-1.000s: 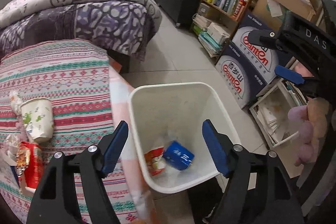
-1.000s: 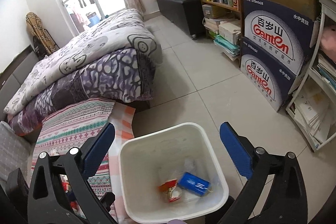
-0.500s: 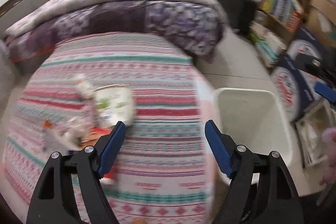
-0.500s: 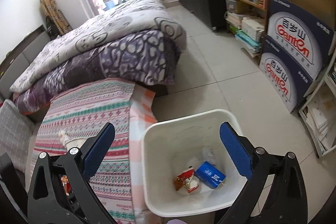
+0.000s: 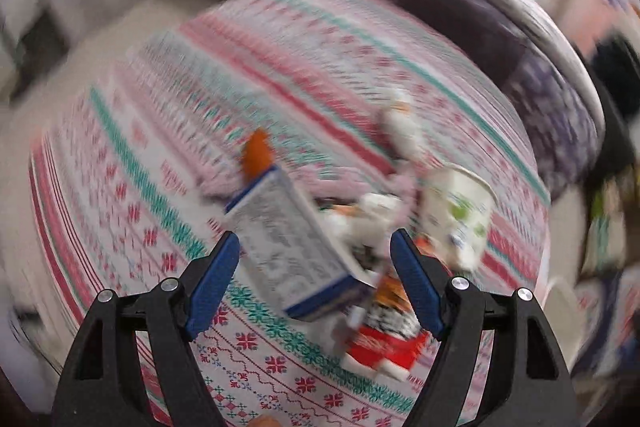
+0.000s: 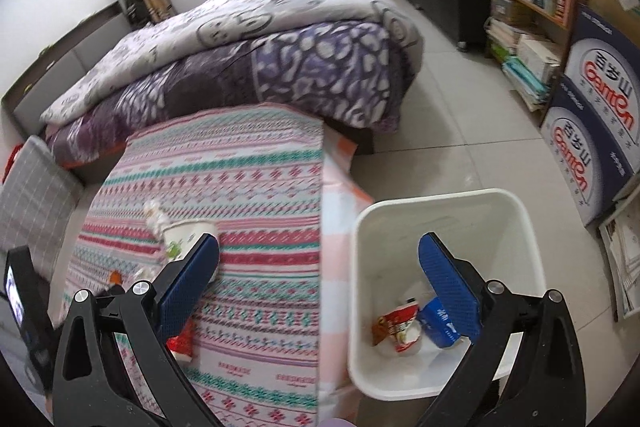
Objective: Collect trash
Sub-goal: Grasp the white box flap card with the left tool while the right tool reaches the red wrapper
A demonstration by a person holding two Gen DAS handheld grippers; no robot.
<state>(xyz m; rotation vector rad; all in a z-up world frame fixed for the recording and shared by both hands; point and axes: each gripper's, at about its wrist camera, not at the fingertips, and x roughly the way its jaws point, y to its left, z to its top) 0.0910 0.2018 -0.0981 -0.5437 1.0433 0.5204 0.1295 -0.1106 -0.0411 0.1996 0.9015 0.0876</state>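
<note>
Left gripper [image 5: 314, 283] swings from bin [image 6: 532, 223] to trash pile, jaws wide, empty, straddling box [image 5: 292, 247]. Right gripper [image 6: 318, 283] open, empty. Risk: motion blur, hasty closure knocks cup [image 5: 460, 215] off counter [image 5: 160, 147].

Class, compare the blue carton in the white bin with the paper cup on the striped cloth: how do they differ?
The blue carton is boxy and blue; the paper cup is round, white with green marks. The carton already lies inside the white bin; the cup lies tipped on the striped cloth, uncollected. Both are trash.
</note>
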